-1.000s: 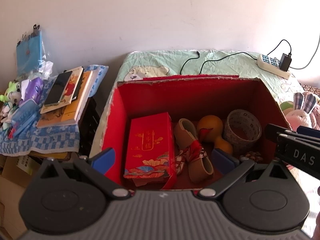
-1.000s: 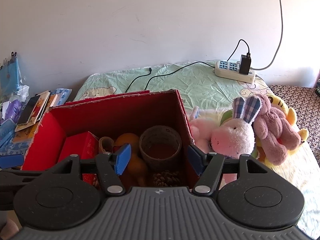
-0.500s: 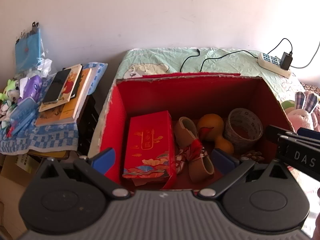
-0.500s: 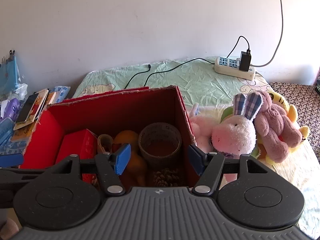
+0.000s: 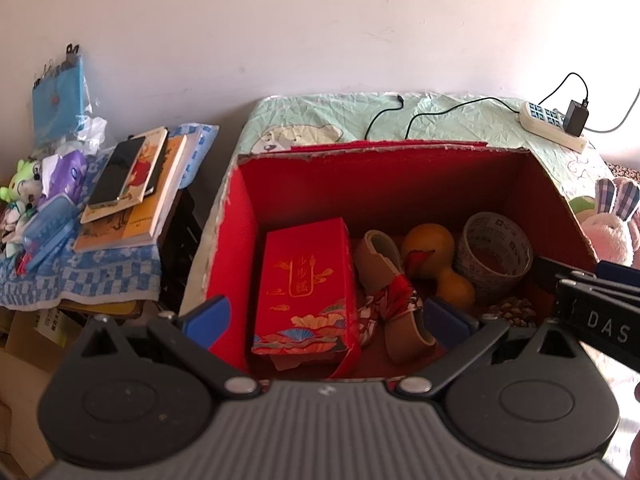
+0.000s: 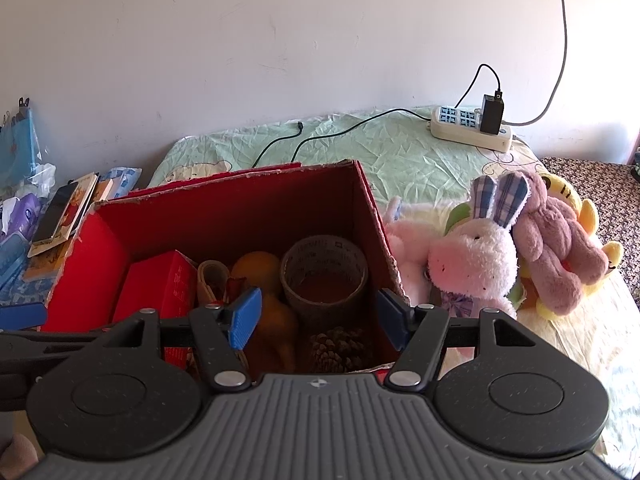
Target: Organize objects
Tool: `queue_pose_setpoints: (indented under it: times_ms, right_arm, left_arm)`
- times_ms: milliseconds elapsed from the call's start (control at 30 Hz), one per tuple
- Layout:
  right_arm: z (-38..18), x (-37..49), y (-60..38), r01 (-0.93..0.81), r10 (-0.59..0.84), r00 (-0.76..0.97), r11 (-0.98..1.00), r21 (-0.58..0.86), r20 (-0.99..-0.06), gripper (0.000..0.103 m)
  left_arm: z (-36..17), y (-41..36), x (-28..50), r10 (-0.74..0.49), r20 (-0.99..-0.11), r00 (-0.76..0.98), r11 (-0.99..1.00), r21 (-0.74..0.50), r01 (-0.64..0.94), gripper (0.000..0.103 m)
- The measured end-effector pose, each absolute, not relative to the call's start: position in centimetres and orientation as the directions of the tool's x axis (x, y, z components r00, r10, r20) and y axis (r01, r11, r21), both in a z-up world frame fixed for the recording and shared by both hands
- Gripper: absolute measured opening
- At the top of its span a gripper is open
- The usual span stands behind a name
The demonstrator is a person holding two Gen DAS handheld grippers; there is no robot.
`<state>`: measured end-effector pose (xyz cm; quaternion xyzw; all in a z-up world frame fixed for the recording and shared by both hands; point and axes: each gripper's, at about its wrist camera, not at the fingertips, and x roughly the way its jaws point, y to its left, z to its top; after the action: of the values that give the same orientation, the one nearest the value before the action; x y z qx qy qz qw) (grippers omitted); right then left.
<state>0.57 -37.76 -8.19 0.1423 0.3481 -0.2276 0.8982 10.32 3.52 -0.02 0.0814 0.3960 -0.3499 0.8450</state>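
pine cone [image 6: 338, 346] half hidden; plush rabbit [image 5: 612, 220] cropped

The left gripper's [image 5: 326, 318] body hides the near wall of the red box [image 5: 384, 172], the pink rabbit [image 5: 608, 228] is cut off by the left view's right edge, and the print on the tape roll [image 6: 324, 276] is too small to read.

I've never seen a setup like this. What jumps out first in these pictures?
The big red box on the bed, open on top, holding a red packet, an orange gourd, a tape roll and a pine cone. Right of it, plush toys lie heaped. Both open grippers hover over the box.
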Motion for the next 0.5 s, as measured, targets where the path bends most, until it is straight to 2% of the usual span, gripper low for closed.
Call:
queue_pose_setpoints:
  times_ms: [500]
  right_arm:
    - [-7.98, 0.22, -37.65, 0.510, -0.320, 0.655, 0.855, 0.089, -0.684, 0.066]
  left_arm:
    - [0.07, 3.55, 10.21, -0.530, -0.726, 0.438, 0.737, -0.139, 0.662, 0.102]
